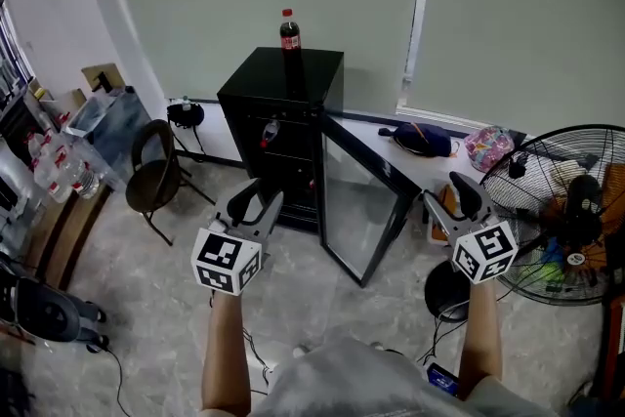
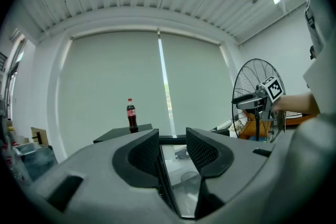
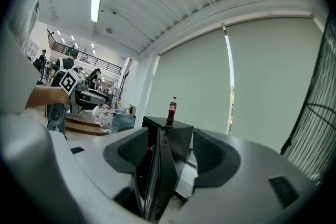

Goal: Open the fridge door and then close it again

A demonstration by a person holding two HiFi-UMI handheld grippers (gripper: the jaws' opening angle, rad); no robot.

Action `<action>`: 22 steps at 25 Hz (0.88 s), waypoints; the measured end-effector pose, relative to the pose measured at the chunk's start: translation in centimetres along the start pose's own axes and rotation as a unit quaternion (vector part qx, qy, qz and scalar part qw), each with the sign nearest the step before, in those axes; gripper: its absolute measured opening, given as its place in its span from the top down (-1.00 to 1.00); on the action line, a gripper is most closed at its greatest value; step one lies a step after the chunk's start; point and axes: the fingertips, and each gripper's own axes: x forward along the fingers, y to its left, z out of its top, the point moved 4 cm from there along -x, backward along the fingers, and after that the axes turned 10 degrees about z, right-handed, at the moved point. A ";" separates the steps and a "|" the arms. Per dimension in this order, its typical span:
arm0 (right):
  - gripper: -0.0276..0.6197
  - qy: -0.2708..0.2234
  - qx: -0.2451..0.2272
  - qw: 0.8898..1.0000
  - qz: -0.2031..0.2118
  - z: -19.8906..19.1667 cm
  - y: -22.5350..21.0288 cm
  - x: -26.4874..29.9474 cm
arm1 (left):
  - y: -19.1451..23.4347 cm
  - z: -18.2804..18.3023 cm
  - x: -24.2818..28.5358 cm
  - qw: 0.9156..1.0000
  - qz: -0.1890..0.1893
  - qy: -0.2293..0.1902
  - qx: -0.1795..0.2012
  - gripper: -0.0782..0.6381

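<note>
A small black fridge (image 1: 278,78) stands against the blind-covered wall with a cola bottle (image 1: 290,32) on top. Its glass door (image 1: 356,200) hangs wide open, swung out to the right. My left gripper (image 1: 256,200) hovers level in front of the open compartment, jaws apart and nothing between them. My right gripper (image 1: 451,190) is held right of the door, also open and empty. In the left gripper view the door's glass (image 2: 184,176) shows beyond the gap of the left gripper (image 2: 173,152). In the right gripper view the door's edge (image 3: 157,176) shows beyond the right gripper (image 3: 170,152).
A folding chair (image 1: 151,173) stands left of the fridge, with packs of water bottles (image 1: 54,166) further left. A standing fan (image 1: 571,210) is at the right. Bags (image 1: 425,140) lie on a low ledge behind the door. A black round object (image 1: 447,291) sits on the floor.
</note>
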 end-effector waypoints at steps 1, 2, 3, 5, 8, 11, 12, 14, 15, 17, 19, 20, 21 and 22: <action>0.10 0.002 0.009 1.000 0.002 -0.5 -0.3 0.2 | -0.1 -0.4 0.1 1.000 0.002 0.006 -0.002 0.37; 0.09 0.004 0.020 1.000 0.006 -1.1 -0.6 0.4 | -0.1 -0.9 0.2 1.000 0.005 0.012 -0.005 0.37; 0.08 0.006 0.033 0.999 0.012 -1.8 -0.9 0.7 | -0.2 -1.3 0.3 1.000 0.009 0.018 -0.008 0.37; 0.03 0.012 0.061 0.998 0.028 -3.4 -1.3 1.3 | -0.3 -2.5 0.4 0.999 0.018 0.031 -0.014 0.37; 0.01 0.026 0.088 0.994 0.053 -5.6 -1.4 2.5 | -0.5 -4.0 1.0 0.998 0.031 0.049 -0.024 0.37; 0.00 0.044 0.101 0.991 0.077 -7.5 -0.8 3.7 | -1.2 -5.1 1.1 0.997 0.038 0.067 -0.029 0.36; 0.00 0.052 0.104 0.990 0.083 -8.2 -0.7 4.1 | -1.5 -5.5 1.0 0.996 0.040 0.072 -0.031 0.36; 0.00 0.068 0.108 0.988 0.087 -9.7 -0.6 4.8 | -2.5 -6.1 0.8 0.995 0.041 0.082 -0.035 0.36; 0.00 0.074 0.110 0.987 0.085 -10.5 -0.7 5.1 | -3.1 -6.5 0.6 0.995 0.041 0.087 -0.036 0.36; 0.00 0.081 0.117 0.987 0.079 -11.7 -1.1 5.7 | -4.1 -7.4 0.1 0.994 0.041 0.100 -0.036 0.36; 0.00 0.085 0.121 0.986 0.077 -12.4 -1.4 5.9 | -4.8 -8.1 -0.6 0.992 0.045 0.114 -0.035 0.35; 0.01 0.086 0.121 0.986 0.077 -12.7 -1.6 6.0 | -5.1 -8.4 -0.9 0.991 0.048 0.121 -0.036 0.36; 0.03 0.088 0.120 0.986 0.079 -12.9 -1.7 6.0 | -5.3 -8.7 -1.3 0.990 0.053 0.126 -0.037 0.35; 0.07 0.087 0.119 0.986 0.082 -13.2 -1.7 6.1 | -5.5 -9.1 -1.8 0.989 0.057 0.131 -0.039 0.35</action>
